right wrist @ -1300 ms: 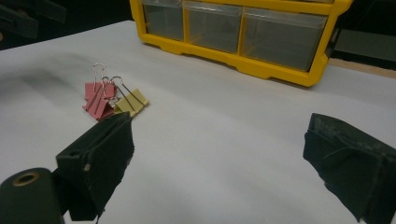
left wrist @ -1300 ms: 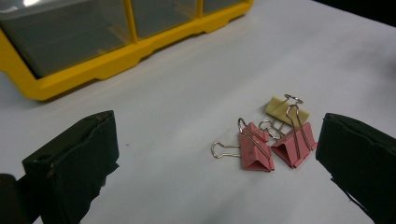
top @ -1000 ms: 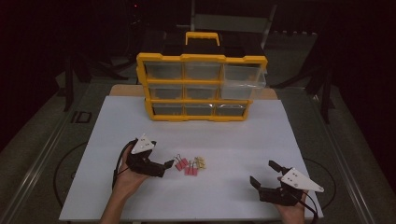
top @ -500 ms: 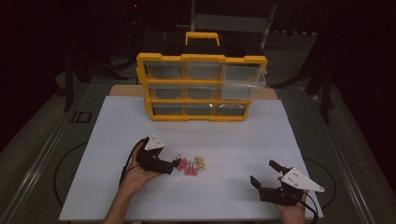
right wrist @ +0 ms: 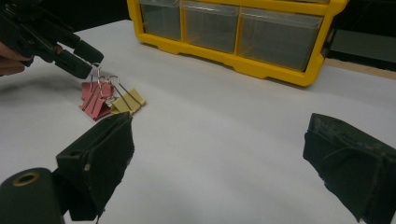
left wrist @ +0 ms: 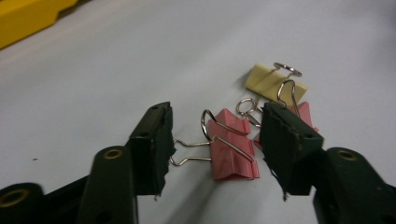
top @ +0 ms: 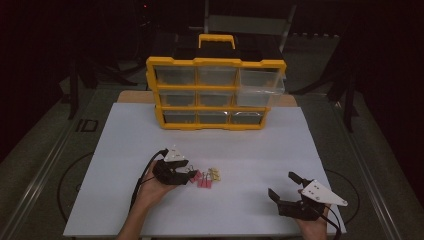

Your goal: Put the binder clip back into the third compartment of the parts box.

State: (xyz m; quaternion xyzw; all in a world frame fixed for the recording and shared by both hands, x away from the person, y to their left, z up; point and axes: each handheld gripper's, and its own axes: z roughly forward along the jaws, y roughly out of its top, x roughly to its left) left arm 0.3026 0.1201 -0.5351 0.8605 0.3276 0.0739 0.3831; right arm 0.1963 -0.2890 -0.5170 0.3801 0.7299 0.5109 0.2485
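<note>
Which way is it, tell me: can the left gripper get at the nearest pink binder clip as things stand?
Probably yes. The left gripper stands open with the pink binder clip lying between its jaws on the white table. Nothing blocks it, though another pink clip lies close behind one jaw.

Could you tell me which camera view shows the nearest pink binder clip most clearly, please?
The left gripper view: the pink binder clip lies large between the open left tool. High view and right gripper view show it small among the pile.
</note>
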